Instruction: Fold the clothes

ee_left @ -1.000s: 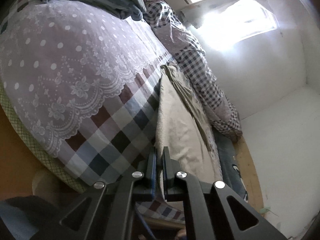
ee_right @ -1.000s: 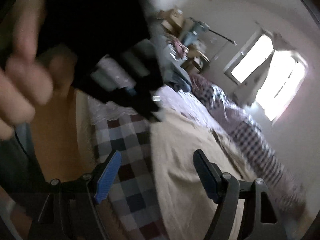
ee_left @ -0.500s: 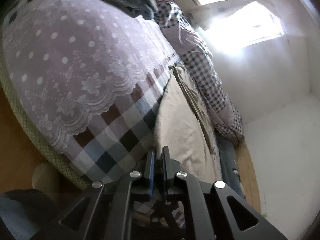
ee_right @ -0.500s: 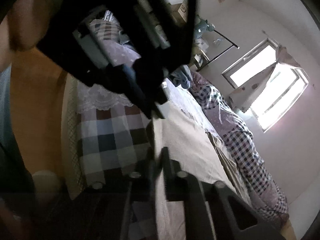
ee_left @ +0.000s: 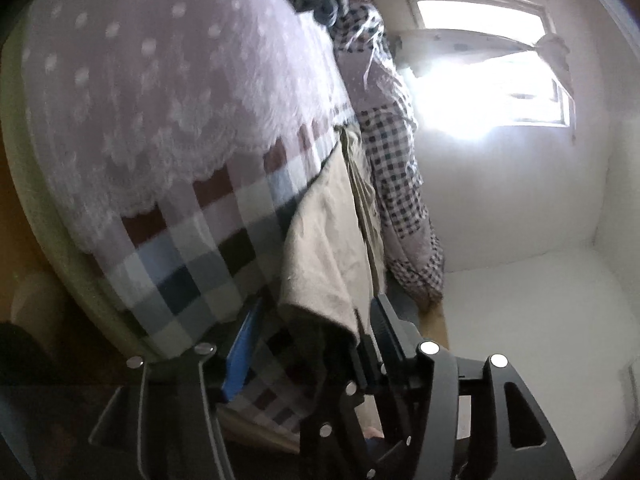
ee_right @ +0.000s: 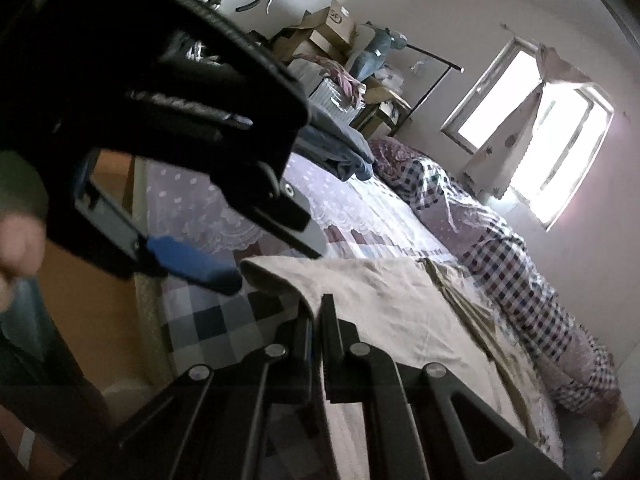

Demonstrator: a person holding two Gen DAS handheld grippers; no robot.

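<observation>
A beige garment lies spread along the bed; it also shows in the right wrist view. My left gripper is open, its jaws apart around the garment's near corner, which hangs between them. My right gripper is shut on the garment's near edge. The left gripper appears large and dark in the right wrist view, just left of and above the right one, its blue pad beside the garment's corner.
The bed has a checked sheet and a lilac lace-edged dotted cover. A checked quilt lies rolled along the far side. Blue clothes are piled at the head. Boxes and a clothes rack stand behind. A bright window is opposite.
My left gripper, shut on the garment's edge before, has opened. My right gripper has gone from wide open to shut on the garment's edge beside it.
</observation>
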